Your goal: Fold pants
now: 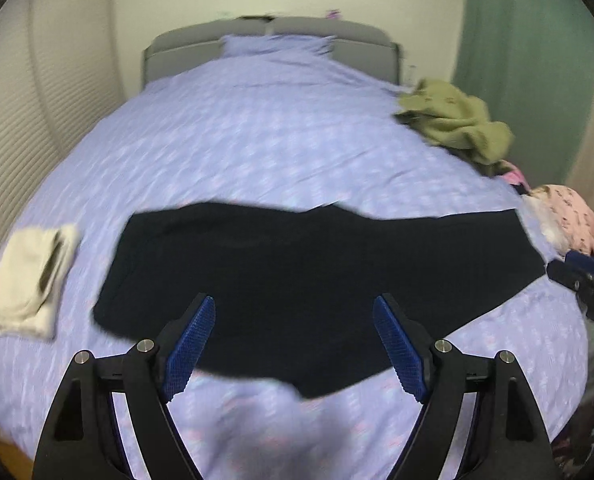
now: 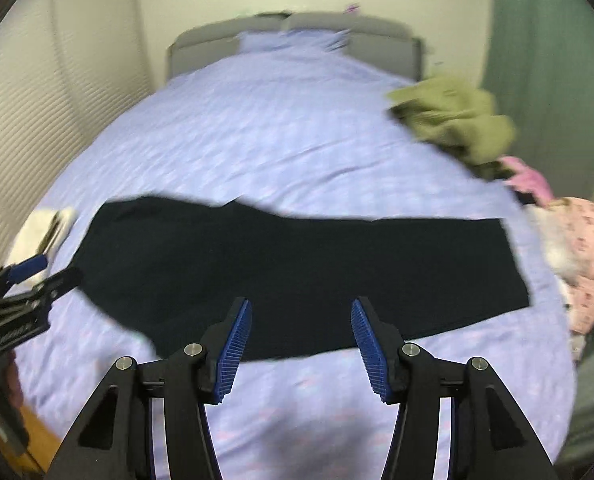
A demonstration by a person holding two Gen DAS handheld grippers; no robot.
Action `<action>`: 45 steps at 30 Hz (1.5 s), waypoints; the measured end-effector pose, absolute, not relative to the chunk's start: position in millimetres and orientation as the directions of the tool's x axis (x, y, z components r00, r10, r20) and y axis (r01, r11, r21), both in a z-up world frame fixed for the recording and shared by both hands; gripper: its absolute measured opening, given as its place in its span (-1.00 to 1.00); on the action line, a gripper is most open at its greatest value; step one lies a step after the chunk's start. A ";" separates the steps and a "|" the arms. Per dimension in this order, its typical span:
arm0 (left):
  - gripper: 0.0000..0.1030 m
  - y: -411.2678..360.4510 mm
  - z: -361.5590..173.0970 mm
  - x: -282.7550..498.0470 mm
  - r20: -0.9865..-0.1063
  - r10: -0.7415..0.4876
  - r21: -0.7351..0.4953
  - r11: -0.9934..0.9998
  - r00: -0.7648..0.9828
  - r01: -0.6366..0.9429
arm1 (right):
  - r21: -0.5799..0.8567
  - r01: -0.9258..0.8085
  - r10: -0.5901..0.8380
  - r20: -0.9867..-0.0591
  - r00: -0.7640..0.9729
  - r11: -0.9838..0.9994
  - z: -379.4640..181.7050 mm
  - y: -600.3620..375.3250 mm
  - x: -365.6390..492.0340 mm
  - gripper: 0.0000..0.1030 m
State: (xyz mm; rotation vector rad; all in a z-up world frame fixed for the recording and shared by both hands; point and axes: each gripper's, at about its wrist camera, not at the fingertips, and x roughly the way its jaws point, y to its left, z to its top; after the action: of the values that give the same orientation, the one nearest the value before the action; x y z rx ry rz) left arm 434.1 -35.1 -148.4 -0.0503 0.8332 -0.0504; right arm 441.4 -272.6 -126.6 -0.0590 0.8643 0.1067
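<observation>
Both the left gripper [image 1: 295,344] and right gripper [image 2: 301,346] gape empty above black pants [image 1: 297,272] lying flat

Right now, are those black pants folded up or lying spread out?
Spread out: the black pants lie flat in one long strip across the purple bedspread. A lengthwise fold cannot be told.

Pants [image 1: 297,280]: matt dark cloth, no sheen. Bed cover [image 1: 257,140]: lilac printed cloth, lightly creased. Left gripper [image 1: 294,344]: matt black plastic arms, ribbed blue pads [image 1: 189,344], bright metal pins. Headboard [image 1: 177,52]: grey upholstery.
</observation>
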 end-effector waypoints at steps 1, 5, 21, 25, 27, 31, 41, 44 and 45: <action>0.58 -47.4 -144.3 439.1 -0.732 -0.082 -0.074 0.996 0.676 0.041 | -0.011 -0.097 0.055 -0.754 0.655 0.995 -121.0 -287.4 443.3 0.05; 0.64 -116.2 -128.5 460.5 -0.706 -0.117 -0.093 0.993 0.698 0.073 | -0.006 -0.027 0.014 -0.713 0.701 1.000 -109.7 -362.7 460.9 0.28; 0.66 -385.3 -204.8 561.4 -0.770 -0.124 -0.057 0.990 0.625 0.126 | 0.112 0.064 0.047 -0.775 0.630 0.992 -218.3 -635.3 582.8 0.28; 0.66 -425.1 -229.6 576.1 -0.788 -0.128 -0.031 0.985 0.602 0.168 | 0.158 0.088 0.078 -0.811 0.580 0.983 -262.4 -666.4 594.1 0.27; 0.66 -442.3 -239.3 579.7 -0.801 -0.126 -0.015 0.981 0.586 0.191 | 0.159 0.090 0.082 -0.824 0.561 0.983 -278.9 -672.6 596.5 0.17; 0.66 -463.2 -247.1 580.0 -0.814 -0.141 -0.022 0.977 0.564 0.212 | 0.183 0.070 0.119 -0.838 0.533 0.981 -297.9 -676.8 596.5 0.01; 0.66 -485.1 -252.5 586.9 -0.825 -0.143 -0.010 0.971 0.546 0.238 | 0.214 0.114 0.136 -0.870 0.473 0.970 -331.2 -694.4 605.8 -0.23; 0.66 -487.0 -252.4 587.2 -0.826 -0.148 -0.017 0.971 0.545 0.238 | 0.267 0.151 0.165 -0.861 0.481 0.952 -332.9 -703.7 608.4 -0.22; 0.66 -487.8 -252.8 587.6 -0.827 -0.149 -0.020 0.971 0.543 0.236 | 0.279 0.156 0.177 -0.864 0.472 0.948 -335.5 -704.8 610.0 -0.22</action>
State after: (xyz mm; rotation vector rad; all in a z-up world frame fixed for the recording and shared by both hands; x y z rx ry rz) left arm 587.6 -487.8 -252.8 0.0975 0.9709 -0.2293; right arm 610.0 -704.8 -335.5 0.3419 1.0856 0.0130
